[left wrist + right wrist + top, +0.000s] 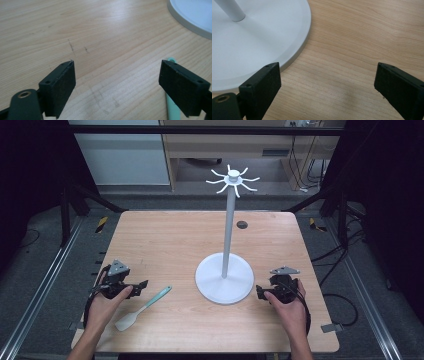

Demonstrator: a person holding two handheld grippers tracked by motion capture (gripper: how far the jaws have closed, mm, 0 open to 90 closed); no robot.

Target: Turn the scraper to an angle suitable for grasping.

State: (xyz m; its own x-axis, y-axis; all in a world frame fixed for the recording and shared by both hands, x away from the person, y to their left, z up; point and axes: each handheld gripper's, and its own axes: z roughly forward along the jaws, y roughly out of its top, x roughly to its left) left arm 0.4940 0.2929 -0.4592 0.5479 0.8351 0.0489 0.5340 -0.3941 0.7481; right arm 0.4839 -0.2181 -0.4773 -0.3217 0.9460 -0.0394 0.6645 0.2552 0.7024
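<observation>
Left gripper (142, 284) released, jaws spread wide, nothing between them; sits well left of stand base (223, 282), low over table (165, 235). Held by left hand (107, 302) coming in from near edge. Left gripper view (117, 82): bare wood between the pads, mint handle tip peeking out just behind the right-hand pad, rim of stand base (190, 17) at upper right corner.

Right gripper (261, 292) also released, jaws wide apart, holding nothing; just right of stand base, close to its rim, contact not resolvable. Right hand (290, 307) behind it. Right gripper view (327, 85): stand base (262, 35) just beyond the left-hand pad, foot of pole (233, 11) at top left, bare wood between the pads.

Spatula (142, 309) flat on table, left of stand base toward near edge, between left gripper and base. Mint handle end points up toward base, pale blade end toward near edge. Handle tip just beside left gripper's jaws, not gripped; spatula (172, 105) partly hidden by pad.

Stand upright: white pole rising from base centre, ring of hooks (233, 180) at top, all bare.
</observation>
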